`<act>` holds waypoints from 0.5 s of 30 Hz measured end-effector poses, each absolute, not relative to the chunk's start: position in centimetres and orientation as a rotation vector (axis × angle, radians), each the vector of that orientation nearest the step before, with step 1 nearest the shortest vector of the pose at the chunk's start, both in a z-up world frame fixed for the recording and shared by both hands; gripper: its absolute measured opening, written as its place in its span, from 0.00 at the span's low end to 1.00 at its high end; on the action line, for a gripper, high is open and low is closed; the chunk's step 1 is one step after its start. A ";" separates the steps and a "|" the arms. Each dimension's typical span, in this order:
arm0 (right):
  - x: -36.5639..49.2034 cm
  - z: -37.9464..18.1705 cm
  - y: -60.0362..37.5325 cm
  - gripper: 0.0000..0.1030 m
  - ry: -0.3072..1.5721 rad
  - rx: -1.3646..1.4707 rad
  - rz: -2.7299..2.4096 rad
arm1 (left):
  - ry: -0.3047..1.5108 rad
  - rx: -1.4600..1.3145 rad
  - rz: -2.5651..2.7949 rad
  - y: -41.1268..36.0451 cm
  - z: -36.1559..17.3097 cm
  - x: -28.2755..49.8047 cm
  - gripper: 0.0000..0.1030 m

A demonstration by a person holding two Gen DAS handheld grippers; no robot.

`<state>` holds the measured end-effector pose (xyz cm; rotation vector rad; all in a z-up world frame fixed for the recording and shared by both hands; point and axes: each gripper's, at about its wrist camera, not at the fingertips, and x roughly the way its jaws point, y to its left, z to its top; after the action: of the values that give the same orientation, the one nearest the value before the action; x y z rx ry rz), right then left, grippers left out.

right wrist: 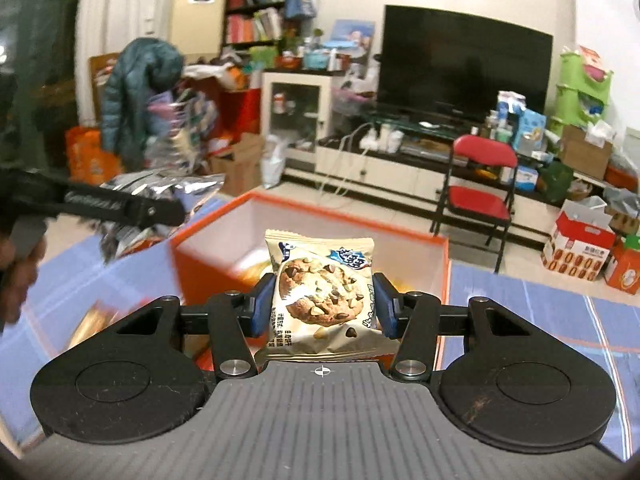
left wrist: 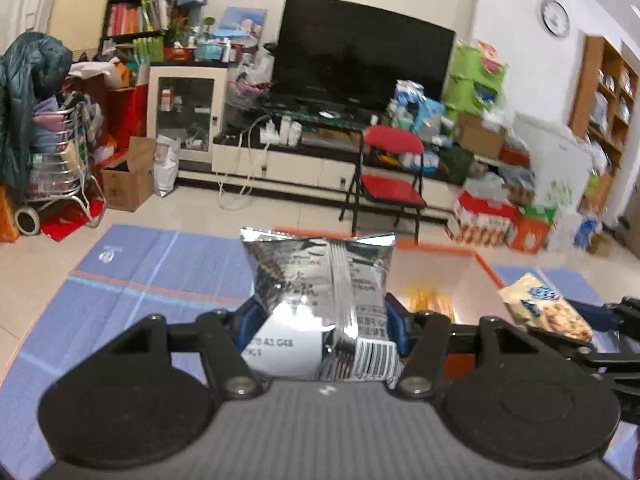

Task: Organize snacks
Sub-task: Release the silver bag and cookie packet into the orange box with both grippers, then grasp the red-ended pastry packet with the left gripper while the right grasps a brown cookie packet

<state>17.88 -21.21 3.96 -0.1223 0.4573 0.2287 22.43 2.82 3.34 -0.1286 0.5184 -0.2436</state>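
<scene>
My left gripper [left wrist: 322, 322] is shut on a silver foil snack bag [left wrist: 320, 300] and holds it upright above the near left edge of the orange box [left wrist: 486, 266]. My right gripper [right wrist: 323, 308] is shut on a cream cookie packet [right wrist: 322, 296] and holds it above the near side of the orange box [right wrist: 200, 264]. Each wrist view shows the other gripper: the cookie packet [left wrist: 546, 306] at the right, the silver bag [right wrist: 160, 188] at the left. Yellow snacks [left wrist: 430, 300] lie inside the box.
The box stands on a blue mat [left wrist: 152, 280]. A gold-wrapped snack [right wrist: 90, 320] lies on the mat [right wrist: 540, 308] left of the box. Beyond are a red folding chair [left wrist: 390, 168], a TV stand [left wrist: 304, 160] and cardboard boxes on the floor.
</scene>
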 end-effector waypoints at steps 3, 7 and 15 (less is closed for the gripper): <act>22.0 4.6 -21.1 0.36 0.461 -0.103 0.208 | 0.525 -0.127 -0.232 1.3 3.7 25.6 0.57; 26.6 4.3 -20.8 0.39 0.484 -0.117 0.160 | 0.591 -0.081 -0.219 -0.6 2.1 29.9 0.63; 21.6 6.8 -23.4 0.57 0.376 -0.048 0.158 | 0.465 -0.101 -0.219 3.4 4.9 23.3 0.81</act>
<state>21.57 -23.45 6.78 -0.0477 0.3761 0.1576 23.31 3.37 4.88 -0.1011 0.4648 -0.2186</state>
